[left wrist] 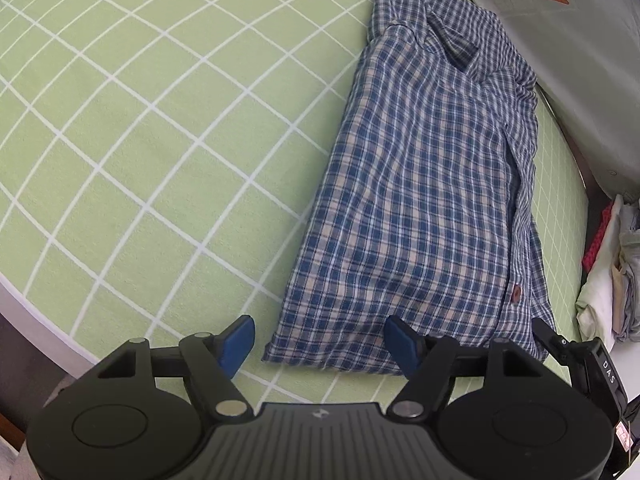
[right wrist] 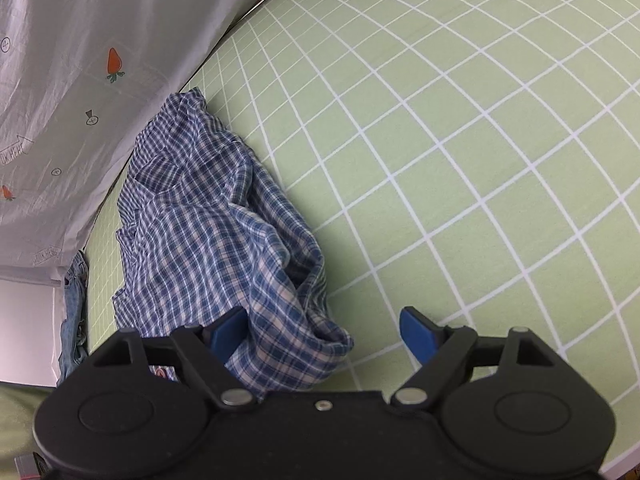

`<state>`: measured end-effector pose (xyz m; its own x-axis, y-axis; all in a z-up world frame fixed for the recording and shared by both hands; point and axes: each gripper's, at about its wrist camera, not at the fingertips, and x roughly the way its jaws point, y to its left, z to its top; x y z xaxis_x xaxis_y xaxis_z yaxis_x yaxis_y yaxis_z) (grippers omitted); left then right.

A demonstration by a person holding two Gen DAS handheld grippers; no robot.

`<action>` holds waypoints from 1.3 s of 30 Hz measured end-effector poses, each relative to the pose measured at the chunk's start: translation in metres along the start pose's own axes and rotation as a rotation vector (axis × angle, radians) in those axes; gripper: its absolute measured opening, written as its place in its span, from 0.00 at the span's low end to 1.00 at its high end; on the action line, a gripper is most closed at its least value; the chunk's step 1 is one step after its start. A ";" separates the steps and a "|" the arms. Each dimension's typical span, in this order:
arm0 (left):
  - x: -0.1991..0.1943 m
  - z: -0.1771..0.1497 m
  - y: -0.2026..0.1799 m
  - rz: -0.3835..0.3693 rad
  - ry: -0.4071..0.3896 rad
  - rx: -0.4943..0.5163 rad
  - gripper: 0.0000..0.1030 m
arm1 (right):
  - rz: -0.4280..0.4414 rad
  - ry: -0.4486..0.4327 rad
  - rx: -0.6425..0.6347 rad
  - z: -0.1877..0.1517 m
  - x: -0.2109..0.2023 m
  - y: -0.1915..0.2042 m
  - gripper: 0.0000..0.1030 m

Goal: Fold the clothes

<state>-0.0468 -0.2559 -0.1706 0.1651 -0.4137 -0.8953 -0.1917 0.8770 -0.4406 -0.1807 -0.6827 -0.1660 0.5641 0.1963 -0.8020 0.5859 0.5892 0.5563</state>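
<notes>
Green grid sheet: covering the bed, serving as the landmark surface

Left gripper: hovering over the near edge of the sheet, jaws standing wide apart and gripping nothing; its left blue pad is showing over bare sheet, its right pad over the shirt's hem corner, contact not discernible

Plaid shirt: lying on the sheet toward its right side, folded into a long narrow panel, collar at the far end, a brown button showing near the hem

Pale cloth with carrot print: lying beyond the sheet's far right edge

Stacked fabrics: sitting off the sheet's right edge

Right gripper: hanging above the sheet, jaws spread wide, clamping nothing; a loose fold of the shirt is bunching between the pads, closer to the left one

Denim garment: lying at the sheet's left edge
</notes>
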 end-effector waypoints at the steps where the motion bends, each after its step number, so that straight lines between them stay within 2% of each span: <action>1: 0.000 -0.001 -0.001 -0.001 -0.008 0.004 0.73 | 0.004 0.002 0.002 0.000 0.001 0.000 0.81; 10: 0.001 -0.006 -0.011 0.024 -0.041 0.000 0.72 | 0.030 0.010 -0.025 0.000 0.006 0.005 0.82; 12: 0.002 -0.007 -0.012 0.026 -0.037 0.005 0.68 | 0.035 0.014 -0.029 0.000 0.008 0.007 0.82; 13: 0.003 -0.008 -0.015 0.038 -0.037 0.018 0.61 | 0.038 0.015 -0.033 -0.001 0.009 0.008 0.82; 15: 0.007 -0.008 -0.018 0.044 -0.026 0.040 0.38 | 0.046 0.020 -0.039 -0.002 0.011 0.010 0.78; 16: 0.010 -0.008 -0.014 0.014 0.003 0.022 0.13 | 0.062 0.034 -0.037 -0.003 0.014 0.010 0.63; 17: 0.012 -0.009 -0.010 -0.004 0.013 -0.012 0.13 | 0.078 0.049 -0.034 -0.005 0.017 0.011 0.52; 18: 0.014 -0.009 -0.006 -0.019 0.016 -0.048 0.13 | 0.093 0.062 -0.034 -0.007 0.019 0.012 0.37; 22: 0.009 -0.008 -0.003 -0.021 0.015 -0.030 0.06 | 0.087 0.046 -0.129 -0.016 0.015 0.025 0.19; 27: -0.026 -0.006 0.004 -0.065 0.012 -0.025 0.05 | 0.060 0.074 -0.244 -0.035 -0.011 0.047 0.15; 33: -0.086 0.016 0.005 -0.197 -0.053 -0.076 0.05 | 0.071 0.085 -0.302 -0.053 -0.045 0.076 0.14; 39: -0.125 0.057 -0.023 -0.294 -0.159 -0.037 0.05 | 0.202 0.072 -0.120 -0.026 -0.056 0.089 0.14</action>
<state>-0.0082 -0.2105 -0.0448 0.3672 -0.6018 -0.7092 -0.1481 0.7149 -0.6834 -0.1751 -0.6212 -0.0773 0.6173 0.3726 -0.6929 0.3893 0.6206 0.6807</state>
